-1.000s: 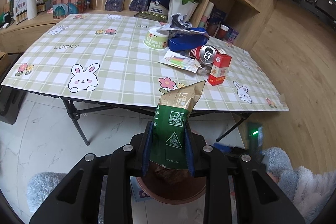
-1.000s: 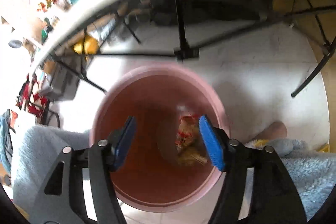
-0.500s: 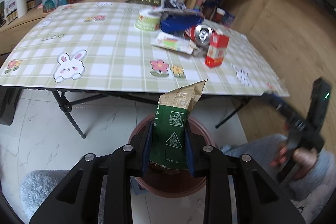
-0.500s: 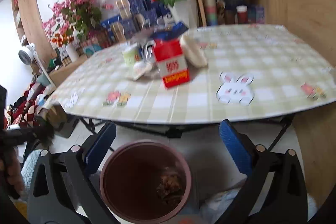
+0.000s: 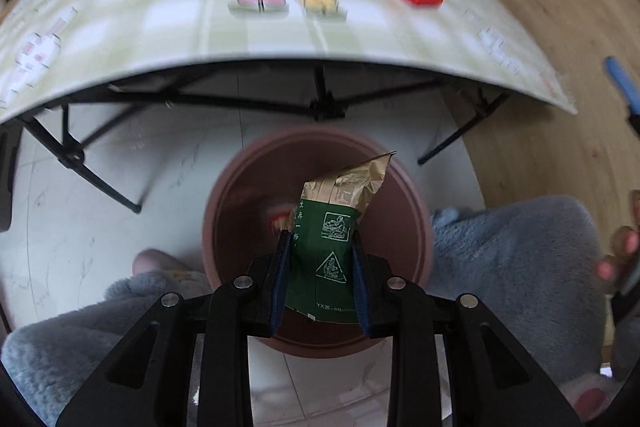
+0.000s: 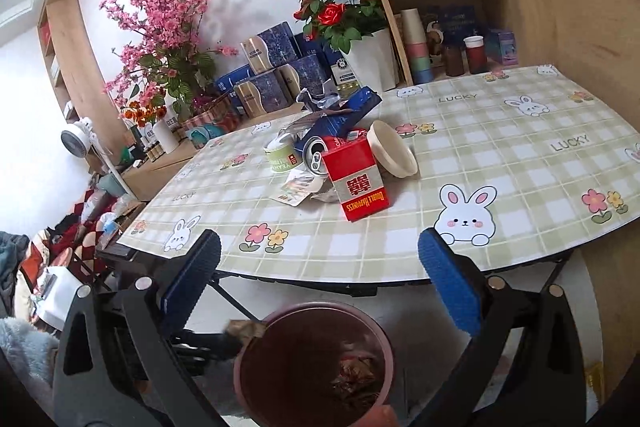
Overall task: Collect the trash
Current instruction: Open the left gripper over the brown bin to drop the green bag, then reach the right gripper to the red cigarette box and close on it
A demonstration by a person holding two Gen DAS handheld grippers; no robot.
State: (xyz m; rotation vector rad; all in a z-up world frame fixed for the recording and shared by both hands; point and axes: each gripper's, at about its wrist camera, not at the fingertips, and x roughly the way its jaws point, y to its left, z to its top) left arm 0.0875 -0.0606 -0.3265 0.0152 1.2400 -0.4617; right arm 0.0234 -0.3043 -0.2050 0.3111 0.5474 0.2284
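Left tongs (image 5: pixel 319 275) are clamped on the green-and-gold packet (image 5: pixel 332 239), both pads pressed flat on its sides, upper half sticking out. The packet is held directly above the bin (image 5: pixel 416 211) mouth, not yet released.

Right tongs (image 6: pixel 318 279) are spread fully wide with nothing between the pads; the jaws have just been opening. They are aimed over the bin (image 6: pixel 384 343) toward the surface (image 6: pixel 500 163).

Step in hand, as judged: drop the packet. To do it well:
- The packet should be kept centred over the bin, clear of the rim.
- The tongs should be opened wide in one go, so the packet is not left stuck to a pad.
- The right tongs can be lined up on the red box (image 6: pixel 356 179), nearest item to the bin-side edge of the surface.

More trash is left behind the red box: can (image 6: pixel 316 155), bowl (image 6: pixel 390 149), green cup (image 6: pixel 282 159), blue carton (image 6: pixel 348 111), wrapper (image 6: pixel 294 189).

Hard to make out:
- Left view is motion-blurred above the bin; surface items are smeared.
- Bin contents are dark; only brownish scraps can be made out.
- Packet's lower end is hidden by the tongs.
- The pile overlaps, so the item count is uncertain.
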